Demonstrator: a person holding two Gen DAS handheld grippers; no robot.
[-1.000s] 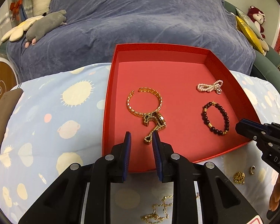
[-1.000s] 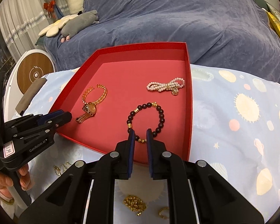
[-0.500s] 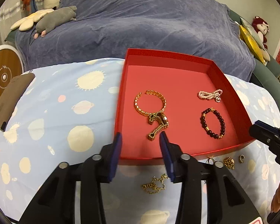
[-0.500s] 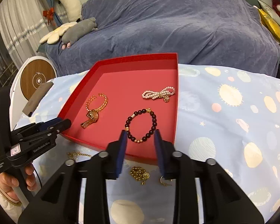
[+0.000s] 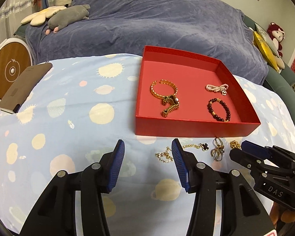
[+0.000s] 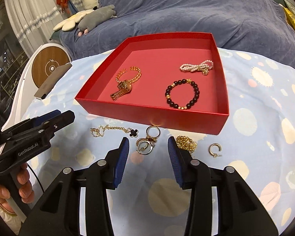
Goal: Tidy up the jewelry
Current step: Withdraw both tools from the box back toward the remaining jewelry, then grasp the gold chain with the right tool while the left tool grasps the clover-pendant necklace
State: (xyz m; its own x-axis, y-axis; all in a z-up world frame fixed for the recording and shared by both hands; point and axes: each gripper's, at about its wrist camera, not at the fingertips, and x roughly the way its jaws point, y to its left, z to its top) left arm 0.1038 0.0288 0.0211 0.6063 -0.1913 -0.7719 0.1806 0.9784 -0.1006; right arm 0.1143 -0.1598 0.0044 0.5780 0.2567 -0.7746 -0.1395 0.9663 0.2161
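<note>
Both empty, the left gripper, jaws opening, and the parted right gripper hung over loose rings and a necklace lying just before the red box, seemingly poised for the next pickup

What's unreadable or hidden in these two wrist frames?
- Ring cluster, right wrist view: tangled, count unclear.
- Gold chain pile, right wrist view: right claw finger covers its near edge.
- Clover necklace, left wrist view: left claw finger hides the chain's middle.
- Right-hand holder, both views: cut off by the frame edge.
</note>
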